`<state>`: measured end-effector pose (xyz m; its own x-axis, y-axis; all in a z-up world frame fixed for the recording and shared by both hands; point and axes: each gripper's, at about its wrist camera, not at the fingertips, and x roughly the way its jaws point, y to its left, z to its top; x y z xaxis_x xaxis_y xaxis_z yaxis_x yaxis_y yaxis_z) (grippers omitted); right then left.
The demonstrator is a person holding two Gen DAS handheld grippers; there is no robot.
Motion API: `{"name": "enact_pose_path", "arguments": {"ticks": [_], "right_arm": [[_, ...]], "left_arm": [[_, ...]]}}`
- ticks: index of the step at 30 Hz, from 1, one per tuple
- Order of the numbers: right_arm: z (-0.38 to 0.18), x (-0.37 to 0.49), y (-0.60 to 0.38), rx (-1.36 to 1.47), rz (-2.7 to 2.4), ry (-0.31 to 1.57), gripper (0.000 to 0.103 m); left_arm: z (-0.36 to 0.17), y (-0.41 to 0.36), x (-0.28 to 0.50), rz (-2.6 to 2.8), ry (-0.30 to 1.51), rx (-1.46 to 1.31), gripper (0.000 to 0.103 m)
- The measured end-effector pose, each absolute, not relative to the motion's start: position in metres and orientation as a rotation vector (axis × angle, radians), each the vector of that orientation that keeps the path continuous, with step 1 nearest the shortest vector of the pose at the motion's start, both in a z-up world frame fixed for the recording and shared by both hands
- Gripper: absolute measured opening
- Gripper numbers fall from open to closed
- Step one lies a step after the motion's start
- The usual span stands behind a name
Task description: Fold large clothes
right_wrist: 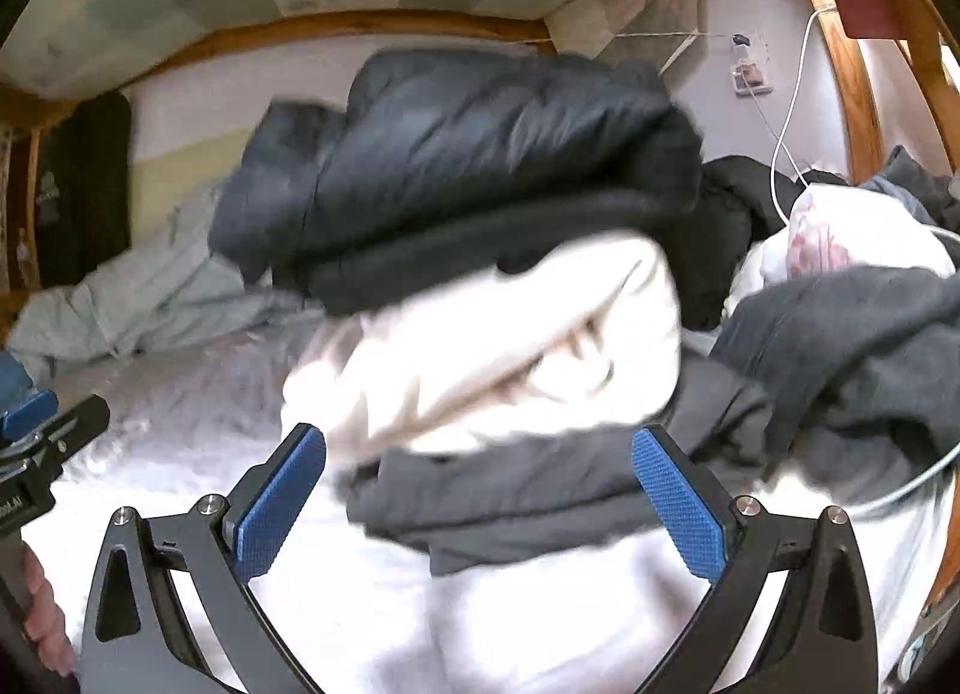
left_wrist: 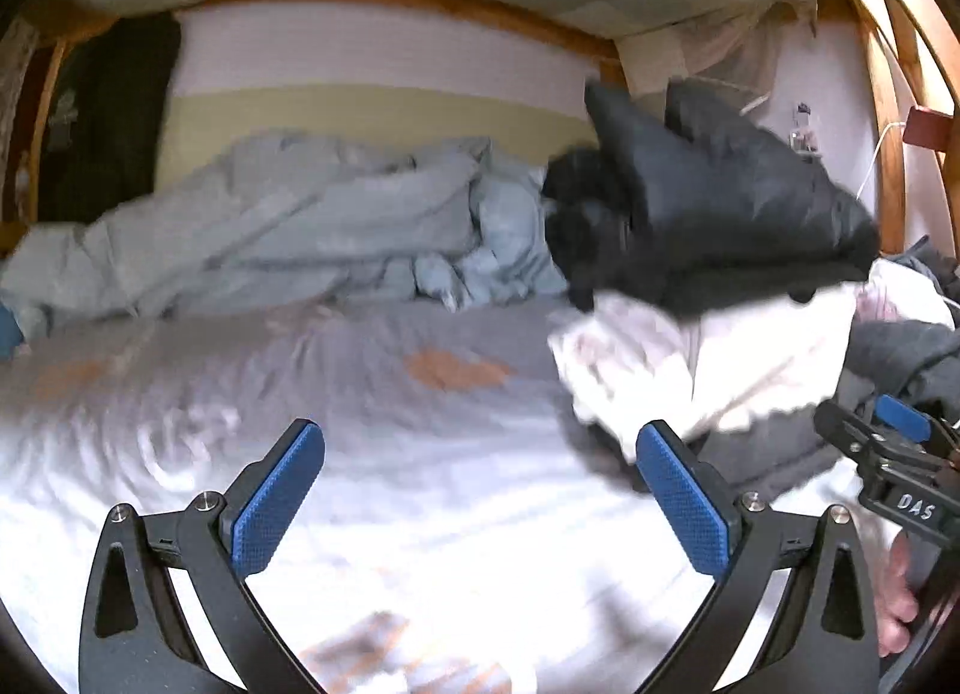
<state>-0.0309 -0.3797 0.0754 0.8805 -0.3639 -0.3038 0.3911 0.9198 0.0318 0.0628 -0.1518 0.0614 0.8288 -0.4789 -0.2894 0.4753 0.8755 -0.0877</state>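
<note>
A stack of folded clothes sits on the right side of the bed. A black puffer jacket (right_wrist: 480, 142) is on top, then a white garment (right_wrist: 510, 346), then a dark grey garment (right_wrist: 510, 502) at the bottom. My right gripper (right_wrist: 480, 490) is open just in front of the stack, its blue pads on either side of the grey garment's near edge and holding nothing. My left gripper (left_wrist: 480, 490) is open over the bare sheet, left of the black jacket (left_wrist: 720, 196) and the white garment (left_wrist: 690, 358). The right gripper (left_wrist: 888, 430) shows at that view's right edge.
A crumpled pale blue duvet (left_wrist: 270, 226) lies along the back of the bed. A loose grey garment heap (right_wrist: 870, 346) and a white bundle (right_wrist: 852, 238) lie right of the stack. A white cable (right_wrist: 786, 118) hangs by the wooden bed frame (right_wrist: 840, 64). The light sheet (left_wrist: 360, 394) spreads to the left.
</note>
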Motion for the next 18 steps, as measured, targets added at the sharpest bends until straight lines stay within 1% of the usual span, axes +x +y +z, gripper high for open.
{"name": "enact_pose_path", "arguments": {"ticks": [2, 4, 6, 18], "right_arm": [[0.062, -0.027, -0.376, 0.089, -0.42, 0.296, 0.103], [0.051, -0.019, -0.371, 0.061, -0.42, 0.318, 0.103], [0.051, -0.013, -0.368, 0.044, -0.409, 0.341, 0.103], [0.048, -0.012, -0.359, 0.002, -0.427, 0.331, 0.103]], "left_arm": [[0.048, -0.158, 0.061, -0.477, 0.303, 0.019, 0.103], [0.048, -0.165, 0.062, -0.479, 0.317, 0.046, 0.103], [0.048, -0.166, 0.058, -0.488, 0.302, 0.049, 0.103], [0.049, -0.17, 0.056, -0.462, 0.29, 0.068, 0.103]]}}
